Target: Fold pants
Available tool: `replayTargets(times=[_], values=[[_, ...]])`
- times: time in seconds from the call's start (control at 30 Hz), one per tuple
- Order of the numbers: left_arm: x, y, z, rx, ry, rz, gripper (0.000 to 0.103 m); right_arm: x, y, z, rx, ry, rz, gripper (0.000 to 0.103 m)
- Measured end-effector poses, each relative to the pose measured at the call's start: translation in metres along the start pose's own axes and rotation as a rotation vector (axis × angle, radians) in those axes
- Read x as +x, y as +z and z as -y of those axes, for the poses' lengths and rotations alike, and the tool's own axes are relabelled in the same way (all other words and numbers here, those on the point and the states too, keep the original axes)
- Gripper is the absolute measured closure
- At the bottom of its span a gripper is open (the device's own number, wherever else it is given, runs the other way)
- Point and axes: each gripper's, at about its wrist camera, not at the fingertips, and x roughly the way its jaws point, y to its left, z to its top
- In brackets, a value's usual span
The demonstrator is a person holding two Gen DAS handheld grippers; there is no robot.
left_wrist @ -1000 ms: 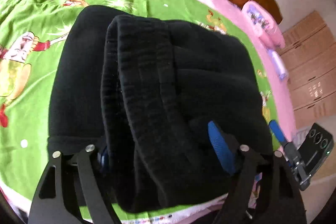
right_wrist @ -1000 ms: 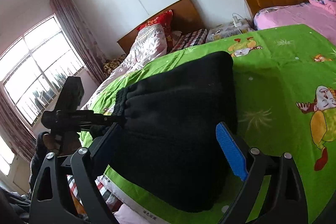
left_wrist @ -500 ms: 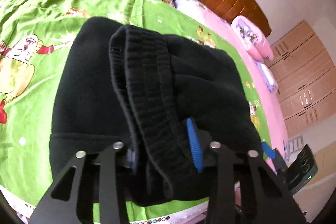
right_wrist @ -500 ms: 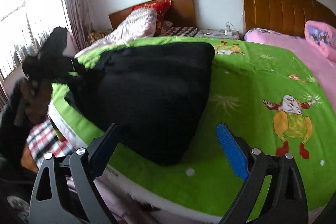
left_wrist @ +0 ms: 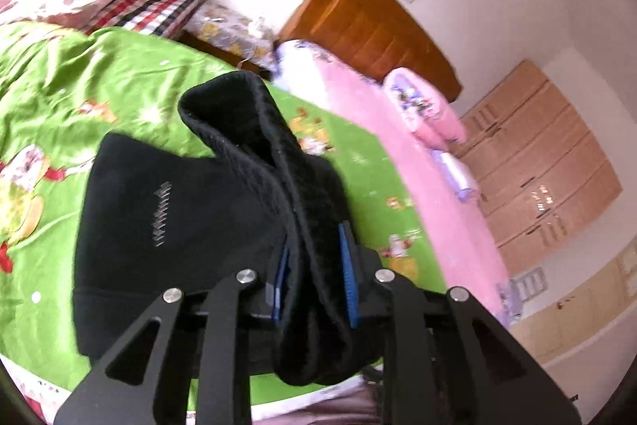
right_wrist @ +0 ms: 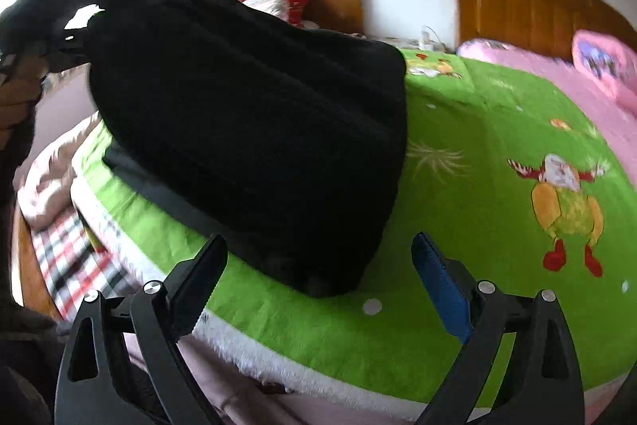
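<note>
Left wrist view first: the left gripper (left_wrist: 314,273) is pinching a thick ribbed band of the black pants (left_wrist: 179,226), apparently the waistband end, with the blue pads (left_wrist: 347,277) pressed into either side of it. The gripped band runs away from the tongs, up and slightly left, rising clear of the rest of the garment. The remaining bulk lies as a folded pad to the left of that band, on the green bedspread (left_wrist: 79,98) near the bed's near edge. A small grey stitched mark shows on the flat part. Beyond the far side of the bed are a pink bed (left_wrist: 398,130) and wooden headboard (left_wrist: 366,26).

Right wrist view: the right gripper (right_wrist: 318,281) is spread wide and holds nothing, with its fingers standing over the near edge of the bed. The pants (right_wrist: 247,130) sit just ahead of it and to the left, as a dark mound whose near lower corner lies between the open fingers but, as far as can be told, does not touch them. The upper left part of the cloth is drawn up toward the left gripper, seen dimly at the frame's left edge; motion blur hides its detail.

The fold appears to turn on the lifted band: its long axis runs from the left tongs toward the bed's far side, so the left hand alone governs where it lands. The right hand is nearer the resting corner, well placed to pin or square it.
</note>
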Motion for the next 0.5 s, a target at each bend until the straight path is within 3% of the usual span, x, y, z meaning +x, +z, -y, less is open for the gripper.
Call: replayTargets(times=[0.2,0.27,0.37,0.43,0.5], values=[[-0.017,0.022,0.030,0.015,-0.085,0.043,0.083,0.007,0.016,-0.016,-0.054,-0.101,0.026,0.012],[-0.025,0.028,0.032,0.006,-0.085,0.067,0.089,0.007,0.018,-0.017,-0.068,-0.189,0.051,0.012],[-0.036,0.033,0.015,-0.014,-0.068,0.091,0.093,0.007,0.015,-0.008,-0.085,-0.342,0.038,0.012],[-0.039,0.034,-0.009,-0.051,-0.025,0.102,0.103,0.012,0.008,-0.002,-0.101,-0.374,-0.015,0.011],[-0.041,0.031,-0.033,-0.089,0.014,0.107,0.103,0.010,0.005,0.002,-0.074,-0.361,-0.007,0.011]])
